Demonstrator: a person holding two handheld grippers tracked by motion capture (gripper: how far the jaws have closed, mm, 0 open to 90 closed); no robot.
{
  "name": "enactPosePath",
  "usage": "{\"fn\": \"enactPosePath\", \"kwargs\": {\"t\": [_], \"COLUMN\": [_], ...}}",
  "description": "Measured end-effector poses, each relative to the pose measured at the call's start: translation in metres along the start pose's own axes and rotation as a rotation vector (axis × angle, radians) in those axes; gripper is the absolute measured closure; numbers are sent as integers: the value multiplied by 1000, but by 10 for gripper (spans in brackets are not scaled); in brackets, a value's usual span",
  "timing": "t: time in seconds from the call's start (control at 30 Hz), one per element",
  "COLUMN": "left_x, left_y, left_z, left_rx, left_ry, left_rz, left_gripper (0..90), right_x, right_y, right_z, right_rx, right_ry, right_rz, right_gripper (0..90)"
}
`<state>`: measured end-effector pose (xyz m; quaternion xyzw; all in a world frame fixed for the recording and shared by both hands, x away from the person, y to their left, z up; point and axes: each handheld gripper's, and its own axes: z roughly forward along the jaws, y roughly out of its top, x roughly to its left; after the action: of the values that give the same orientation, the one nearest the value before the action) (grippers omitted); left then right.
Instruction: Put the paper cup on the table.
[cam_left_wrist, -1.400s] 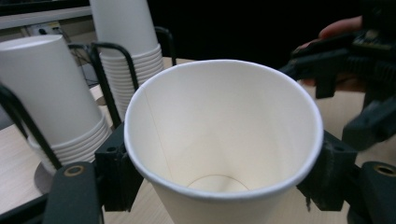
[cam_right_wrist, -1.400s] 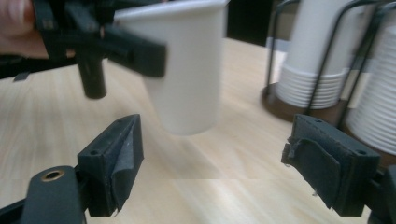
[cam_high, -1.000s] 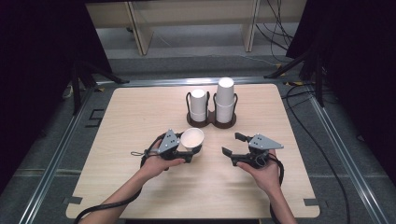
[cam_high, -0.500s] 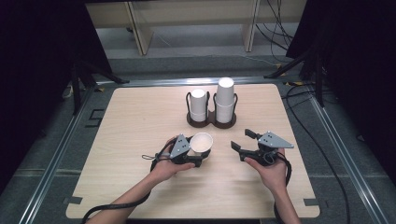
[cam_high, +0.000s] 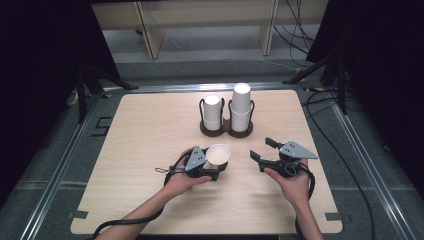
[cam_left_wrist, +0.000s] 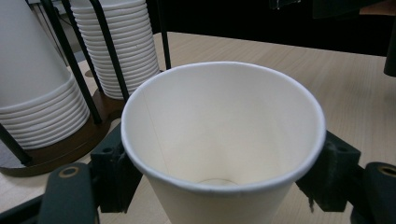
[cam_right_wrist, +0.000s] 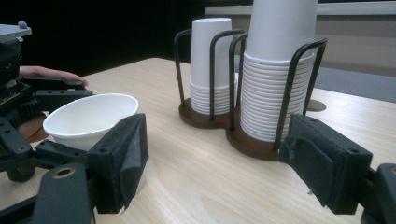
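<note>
A light wooden tabletop (cam_high: 150, 135) stands in a dark room with cables on the floor. One holder (cam_high: 226, 129) near the far edge carries two stacks of white cups (cam_high: 241, 105). The left gripper (cam_high: 212, 170) clamps one white paper cup (cam_high: 218, 155), rim up, near the tabletop's middle; its jaws have just been opening slightly, apparently without releasing. The right gripper (cam_high: 262, 150) stands open, empty.
</note>
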<state>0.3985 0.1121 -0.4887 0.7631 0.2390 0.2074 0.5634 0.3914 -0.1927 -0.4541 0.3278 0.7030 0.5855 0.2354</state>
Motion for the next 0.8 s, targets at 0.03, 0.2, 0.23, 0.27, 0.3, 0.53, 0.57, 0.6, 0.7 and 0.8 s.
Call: {"fn": "enactPosePath", "kwargs": {"t": [0.03,0.2,0.23,0.27,0.3,0.53,0.57,0.6,0.7,0.8], "left_x": [0,2,3,3,3,5,4,4,4,5], "left_y": [0,0,0,0,0,0,0,0,1,1], "left_z": [0,0,0,0,0,-2,-2,-3,-7,-12], "left_rx": [2,5,5,9,11,31,28,25,31,31], "left_ry": [0,-5,-8,-12,-14,-24,-23,-25,-27,-23], "left_rz": [-1,-14,-19,-19,-20,-17,-21,-19,-12,-10], "left_gripper": [239,229,227,225,222,134,117,101,63,46], "right_x": [-1,0,0,2,1,0,1,1,-1,1], "right_y": [0,0,0,0,1,-1,-2,-2,-2,-2], "right_z": [-2,-1,0,0,-1,0,1,1,1,1], "right_rx": [19,4,-12,-12,3,12,10,14,4,17], "right_ry": [-11,-6,-1,-7,-10,-7,8,7,-7,-15], "right_rz": [-9,4,5,32,15,22,33,40,11,28], "right_gripper": [218,205,203,201,198,176,174,173,170,169]}}
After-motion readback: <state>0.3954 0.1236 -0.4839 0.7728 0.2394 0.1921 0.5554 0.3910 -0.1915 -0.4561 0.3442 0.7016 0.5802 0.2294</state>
